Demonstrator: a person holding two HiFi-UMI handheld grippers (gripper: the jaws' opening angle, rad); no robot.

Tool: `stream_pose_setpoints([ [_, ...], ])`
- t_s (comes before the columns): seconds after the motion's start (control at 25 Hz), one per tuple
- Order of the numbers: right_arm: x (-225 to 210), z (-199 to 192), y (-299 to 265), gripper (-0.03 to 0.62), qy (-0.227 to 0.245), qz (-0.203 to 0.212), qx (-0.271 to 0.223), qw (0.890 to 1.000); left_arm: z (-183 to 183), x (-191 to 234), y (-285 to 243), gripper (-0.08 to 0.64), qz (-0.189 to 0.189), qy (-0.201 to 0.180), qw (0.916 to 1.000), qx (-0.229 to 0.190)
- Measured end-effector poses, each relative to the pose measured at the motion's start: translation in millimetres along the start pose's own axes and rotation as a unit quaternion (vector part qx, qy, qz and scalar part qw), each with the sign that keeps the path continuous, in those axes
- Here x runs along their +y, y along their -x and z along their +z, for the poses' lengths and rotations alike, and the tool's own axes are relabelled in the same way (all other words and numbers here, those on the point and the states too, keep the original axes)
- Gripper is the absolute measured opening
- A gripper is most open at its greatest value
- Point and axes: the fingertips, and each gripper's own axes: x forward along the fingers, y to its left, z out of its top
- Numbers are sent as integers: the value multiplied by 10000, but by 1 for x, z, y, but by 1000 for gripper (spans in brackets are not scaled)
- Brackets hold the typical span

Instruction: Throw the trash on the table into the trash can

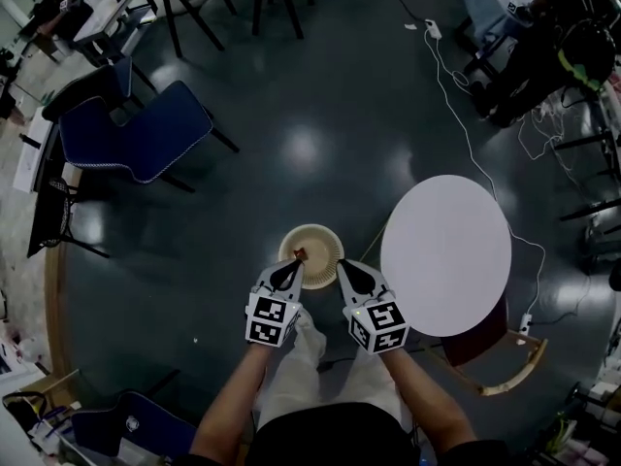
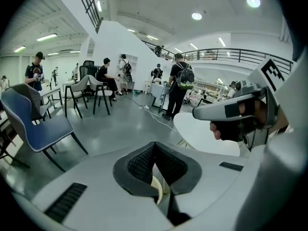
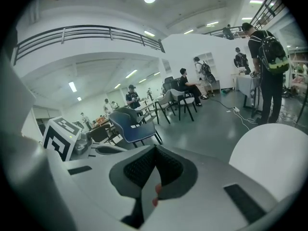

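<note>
Trash, a paper plate (image 1: 315, 246) w/ a brown scrap (image 1: 300, 254) on it, hangs over the dark floor (image 1: 320, 115), just left of the round white counter (image 1: 446, 260). Near-left rim is clamped by the left gripper (image 1: 290, 270); near-right rim is pinched by the right gripper (image 1: 345, 272). Both jaw pairs nearly closed, only plate edge btw them.
</note>
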Motion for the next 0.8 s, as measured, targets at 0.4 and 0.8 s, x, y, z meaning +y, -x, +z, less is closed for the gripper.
stream_pose_setpoints([
  [0.4, 20, 67, 36, 17, 321, -97, -498, 9982, 72, -7, 50, 15, 72, -309, 9981, -530],
  [0.8, 42, 123, 65, 17, 491, -215, -977, 9938, 131, -24, 96, 15, -2, -484, 9935, -1028],
])
